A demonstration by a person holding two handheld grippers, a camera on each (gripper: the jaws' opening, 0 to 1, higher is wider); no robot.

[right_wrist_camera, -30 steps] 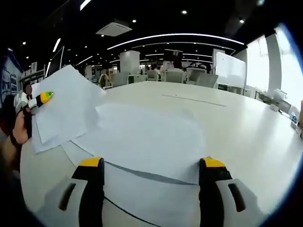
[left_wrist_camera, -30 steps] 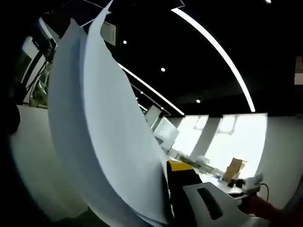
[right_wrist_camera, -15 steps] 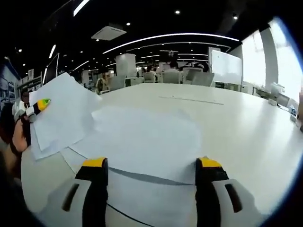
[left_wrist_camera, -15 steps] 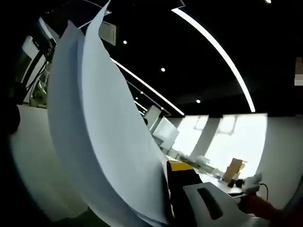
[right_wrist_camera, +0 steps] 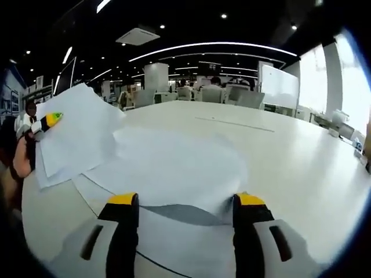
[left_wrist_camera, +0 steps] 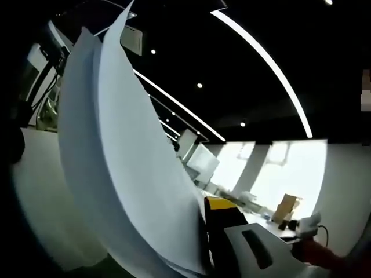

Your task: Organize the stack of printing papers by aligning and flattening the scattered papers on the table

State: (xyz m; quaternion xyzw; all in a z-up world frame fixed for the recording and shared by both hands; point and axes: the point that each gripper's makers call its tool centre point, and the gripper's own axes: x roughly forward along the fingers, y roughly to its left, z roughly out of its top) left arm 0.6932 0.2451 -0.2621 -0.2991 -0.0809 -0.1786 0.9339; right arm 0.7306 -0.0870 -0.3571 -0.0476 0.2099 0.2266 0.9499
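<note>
Two or three white sheets curve upward in the left gripper view, clamped in my left gripper; its yellow-tipped right finger presses on them and the other finger is hidden behind the paper. In the right gripper view the same gripper holds those sheets tilted above the table's left side. More sheets lie overlapping and askew on the white table. My right gripper is open just over their near edge, which bows up between its jaws.
A person's hand holds the left gripper at the left. Chairs and a whiteboard stand beyond the table's far end. A cardboard box stands far off by bright windows. The table's right side is bare.
The right gripper's jaws have drawn slightly closer together, and the near edge of the sheet between them has bulged upward. The left gripper still holds its sheets up.
</note>
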